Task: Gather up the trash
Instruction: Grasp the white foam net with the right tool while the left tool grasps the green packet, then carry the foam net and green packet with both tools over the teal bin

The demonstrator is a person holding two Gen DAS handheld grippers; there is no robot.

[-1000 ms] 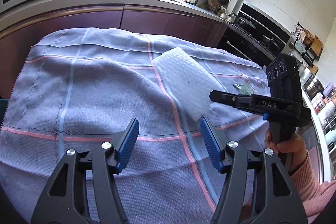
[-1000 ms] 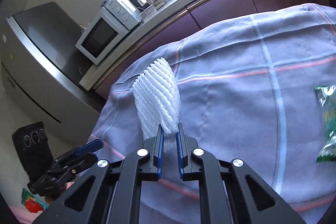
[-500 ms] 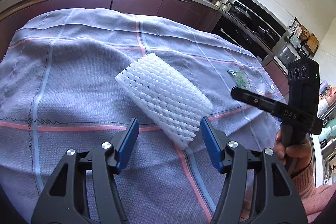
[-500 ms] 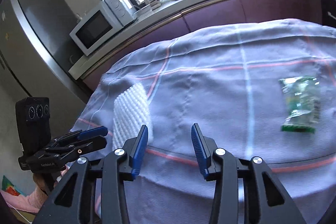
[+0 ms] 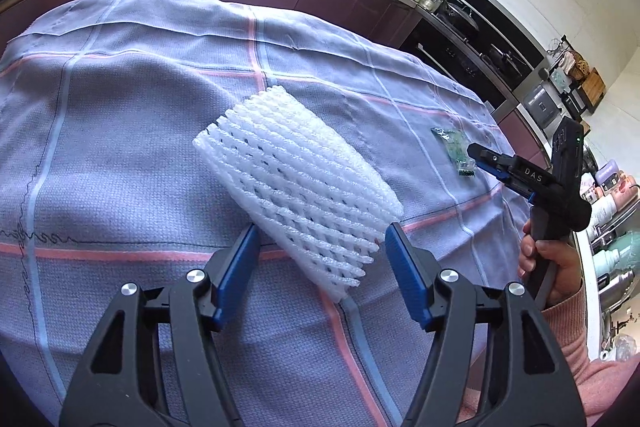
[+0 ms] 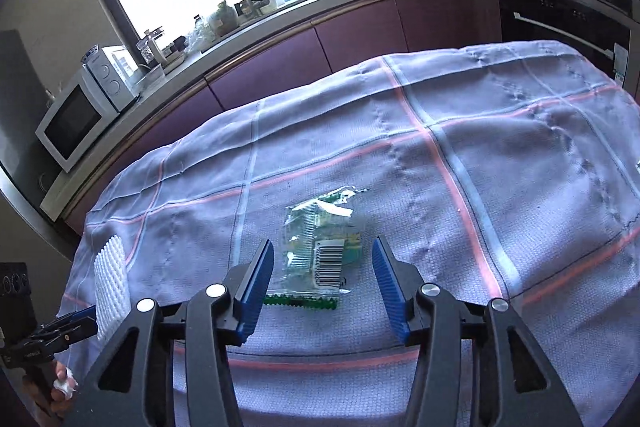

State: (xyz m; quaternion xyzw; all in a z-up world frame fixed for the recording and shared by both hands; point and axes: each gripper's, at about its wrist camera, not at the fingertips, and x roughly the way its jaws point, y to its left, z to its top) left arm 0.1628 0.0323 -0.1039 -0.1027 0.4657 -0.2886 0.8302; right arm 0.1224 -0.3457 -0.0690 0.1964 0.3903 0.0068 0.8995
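Note:
A white foam net sleeve [image 5: 296, 179] lies flat on the checked cloth. Its near end sits between the fingers of my left gripper [image 5: 320, 255], which stands open, and I see no pad pressing on it. A clear and green plastic wrapper [image 6: 316, 227] with a barcode lies on the cloth farther right. My right gripper [image 6: 322, 247] hovers over it with its jaws opening. The wrapper shows between the blue fingers, which do not touch it. The right wrist view also has the foam net [image 6: 112, 283] at far left with the left gripper [image 6: 76, 323] beside it. In the left wrist view the right gripper [image 5: 492, 163] reaches toward the wrapper [image 5: 454, 151].
The lilac checked cloth [image 6: 500, 155] covers the whole table. Behind runs a kitchen counter with purple cabinets [image 6: 360, 31], a microwave [image 6: 76, 119] and a sink tap. An oven and stove [image 5: 472, 43] stand at the right. A hand in a pink sleeve [image 5: 560, 267] holds the right gripper.
My right gripper let go of the foam net, swung right to the wrapper and opened. The net now lies flat on the cloth. My left gripper came down closer around its near end.

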